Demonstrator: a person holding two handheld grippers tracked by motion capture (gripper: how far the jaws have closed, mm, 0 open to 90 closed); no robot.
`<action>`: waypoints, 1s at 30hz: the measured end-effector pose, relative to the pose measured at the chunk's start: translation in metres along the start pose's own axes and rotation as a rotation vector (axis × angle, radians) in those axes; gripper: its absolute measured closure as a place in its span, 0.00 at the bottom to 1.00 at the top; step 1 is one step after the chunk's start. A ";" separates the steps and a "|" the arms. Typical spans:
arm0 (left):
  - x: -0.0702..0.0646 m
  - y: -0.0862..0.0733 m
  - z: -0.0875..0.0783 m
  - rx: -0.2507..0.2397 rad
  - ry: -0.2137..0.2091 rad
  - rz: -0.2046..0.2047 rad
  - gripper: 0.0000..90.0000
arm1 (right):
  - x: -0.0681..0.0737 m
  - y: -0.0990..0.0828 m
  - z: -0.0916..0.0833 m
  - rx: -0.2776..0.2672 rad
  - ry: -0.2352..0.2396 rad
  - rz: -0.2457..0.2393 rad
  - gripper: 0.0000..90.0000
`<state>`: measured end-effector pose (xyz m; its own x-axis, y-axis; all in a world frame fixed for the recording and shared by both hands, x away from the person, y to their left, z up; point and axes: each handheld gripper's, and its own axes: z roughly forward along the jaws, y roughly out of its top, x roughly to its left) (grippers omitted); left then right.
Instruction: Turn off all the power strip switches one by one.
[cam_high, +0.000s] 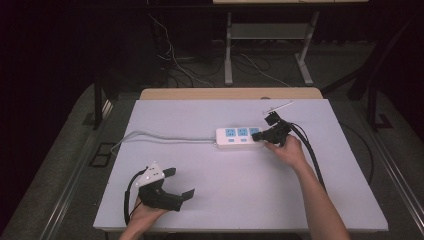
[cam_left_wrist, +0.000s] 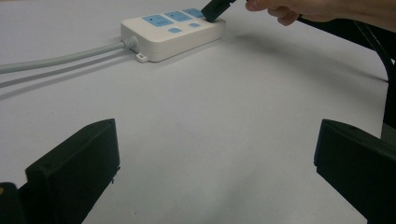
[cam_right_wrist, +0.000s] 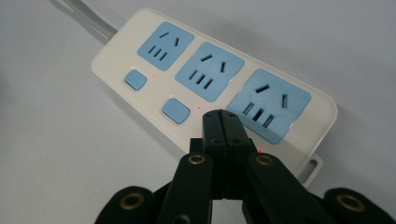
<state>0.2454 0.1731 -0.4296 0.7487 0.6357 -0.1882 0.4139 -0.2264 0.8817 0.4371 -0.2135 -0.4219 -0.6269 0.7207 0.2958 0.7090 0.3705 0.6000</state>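
Now the white power strip (cam_high: 240, 137) lies mid-counter (cam_high: 250, 200), its grey cord (cam_high: 160, 137) trailing left. Clenched with nothing between its jaws, the right gripper (cam_right_wrist: 223, 122) presses its tip on the strip by the third blue socket (cam_right_wrist: 269, 105). Near the counter's front edge, the left gripper (cam_high: 181, 184) rests with jaws spread wide.

White power strip (cam_high: 239, 137) mid-table, flat.

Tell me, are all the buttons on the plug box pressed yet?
Tiny red lights glow beside the sockets, so switches look on. The shut right gripper sits where the third button would be on the power strip; I cannot tell if it is pressing. The left gripper rests open, away from it.
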 end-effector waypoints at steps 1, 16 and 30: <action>0.000 0.000 0.000 -0.001 -0.001 -0.001 0.00 | 0.002 0.000 0.001 -0.003 -0.015 -0.014 1.00; 0.001 0.000 0.000 0.001 0.000 -0.002 0.00 | 0.000 0.000 0.001 -0.007 -0.002 -0.009 1.00; 0.002 -0.001 0.000 0.007 -0.001 -0.003 0.00 | 0.001 0.000 -0.009 -0.004 0.002 -0.029 1.00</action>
<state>0.2471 0.1745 -0.4309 0.7478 0.6359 -0.1910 0.4195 -0.2295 0.8782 0.4339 -0.2186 -0.4146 -0.6480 0.7084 0.2797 0.6893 0.3892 0.6111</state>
